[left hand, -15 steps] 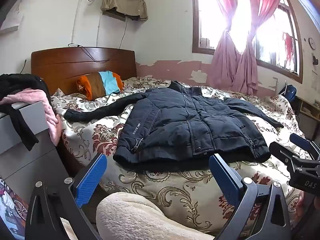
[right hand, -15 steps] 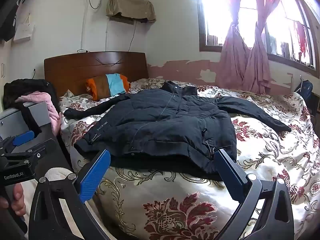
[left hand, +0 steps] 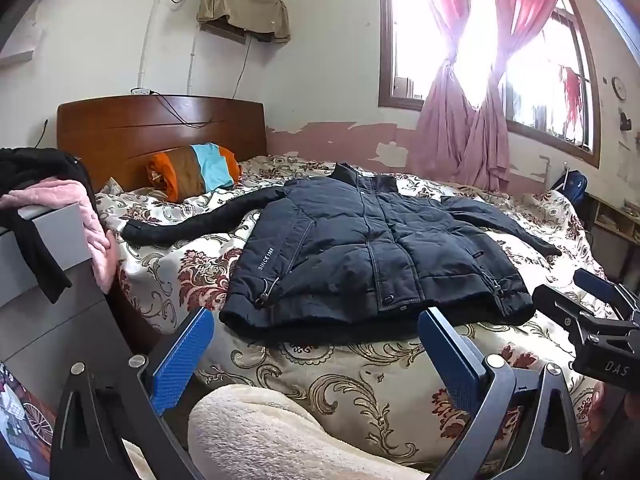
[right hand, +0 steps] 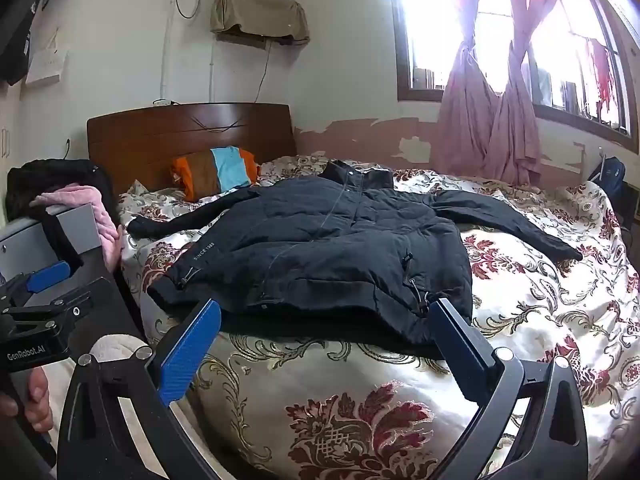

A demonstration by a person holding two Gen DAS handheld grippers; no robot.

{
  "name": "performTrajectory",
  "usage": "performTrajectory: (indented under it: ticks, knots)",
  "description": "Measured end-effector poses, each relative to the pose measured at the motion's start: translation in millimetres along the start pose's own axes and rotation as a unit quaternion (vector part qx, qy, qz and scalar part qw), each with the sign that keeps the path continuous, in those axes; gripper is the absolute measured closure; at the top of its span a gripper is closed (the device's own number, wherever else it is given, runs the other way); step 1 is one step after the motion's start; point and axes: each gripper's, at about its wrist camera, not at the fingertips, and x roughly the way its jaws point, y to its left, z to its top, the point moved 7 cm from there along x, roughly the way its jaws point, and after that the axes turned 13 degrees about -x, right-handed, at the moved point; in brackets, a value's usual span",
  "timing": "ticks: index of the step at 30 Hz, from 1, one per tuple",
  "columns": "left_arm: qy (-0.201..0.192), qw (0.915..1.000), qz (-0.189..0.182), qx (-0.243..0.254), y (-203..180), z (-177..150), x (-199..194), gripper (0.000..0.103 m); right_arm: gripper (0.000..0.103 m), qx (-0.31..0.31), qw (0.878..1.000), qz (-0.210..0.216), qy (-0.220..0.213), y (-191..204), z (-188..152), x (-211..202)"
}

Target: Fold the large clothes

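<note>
1. We see a dark navy quilted jacket (left hand: 372, 256) lying flat and face up on the bed (left hand: 360, 376), which is covered by a cream quilt with a red floral pattern. The collar points toward the far wall, the hem toward us, and both sleeves are spread outward.
2. Our left gripper (left hand: 312, 360) stands with its blue-padded fingers as wide apart as they go, holding nothing, short of the jacket's hem.
3. Our right gripper (right hand: 326, 344) is likewise wide open and empty, its pads near the hem but not on it.
4. In the right wrist view the left gripper shows only in part at the frame's edge, with a hand (right hand: 28, 400) cut off below it.
5. A fluffy cream fabric (left hand: 280, 436) fills the space below the left gripper; we cannot tell what it is.
6. A striped orange, brown and light blue pillow (left hand: 196, 170) rests against the wooden headboard (left hand: 160, 128).
7. Glare from the window (left hand: 480, 40) washes out everything behind the pink curtains (left hand: 460, 136).
</note>
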Motion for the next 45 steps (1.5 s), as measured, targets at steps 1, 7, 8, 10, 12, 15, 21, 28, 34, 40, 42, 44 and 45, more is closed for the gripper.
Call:
performTrajectory:
  ticks: [1,7,8,10,12,15,21,28,34,40,42,44,45]
  knots:
    - [0.0,1.0,0.001,0.0,-0.2,0.3,-0.4,0.0,0.001,0.0,1.0,0.0,0.0,0.2,0.0,-0.2]
    - [0.0,1.0,0.0,0.0,-0.5,-0.1,-0.7,0.0,0.001,0.0,1.0,0.002,0.0,-1.8,-0.8,-0.9]
    - [0.0,1.0,0.0,0.0,-0.5,-0.1,-0.6,0.0,0.001,0.0,1.0,0.002,0.001,-1.8,-0.9,-1.0]
    - [0.0,1.0,0.0,0.0,-0.6,0.0,-0.6,0.0,0.001,0.001,1.0,0.001,0.001,-1.7,-0.3,-0.4]
    - [-0.001,1.0,0.001,-0.001,-0.6,-0.1,-0.4,0.0,0.001,0.002,1.0,0.0,0.001,-1.6,-0.2,-1.4]
    - [-0.001,1.0,0.001,-0.001,-1.9,-0.1,0.0,0.0,0.001,0.002,1.0,0.0,0.001,3.1,-2.1,-2.0]
    - [0.0,1.0,-0.001,0.0,-2.1,-0.2,0.0,0.0,0.001,0.001,1.0,0.001,0.002,7.2,-3.7,-4.8]
    - [0.0,1.0,-0.001,-0.001,-3.1,-1.3,-0.5,0.0,0.001,0.008,1.0,0.003,0.008,-0.2,-5.9,2.8]
    - [0.001,1.0,-0.001,-0.001,-3.1,-1.2,-0.3,0.0,0.001,0.008,1.0,0.003,0.008,-0.2,-5.8,2.5]
    - [0.001,1.0,-0.001,-0.001,-3.3,-1.3,-0.4,0.0,0.001,0.009,1.0,0.003,0.009,-0.2,-5.9,2.6]
    - [0.001,1.0,-0.001,-0.001,-3.4,-1.3,-0.4,0.0,0.001,0.009,1.0,0.003,0.009,-0.1,-6.2,2.4]
    - [0.001,1.0,-0.001,-0.001,-3.4,-1.3,-0.4,0.0,0.001,0.008,1.0,0.003,0.009,0.0,-6.4,2.3]
    - [0.001,1.0,-0.001,-0.001,-3.5,-1.6,-0.2,0.0,0.001,0.009,1.0,0.003,0.009,-0.2,-6.1,2.6]
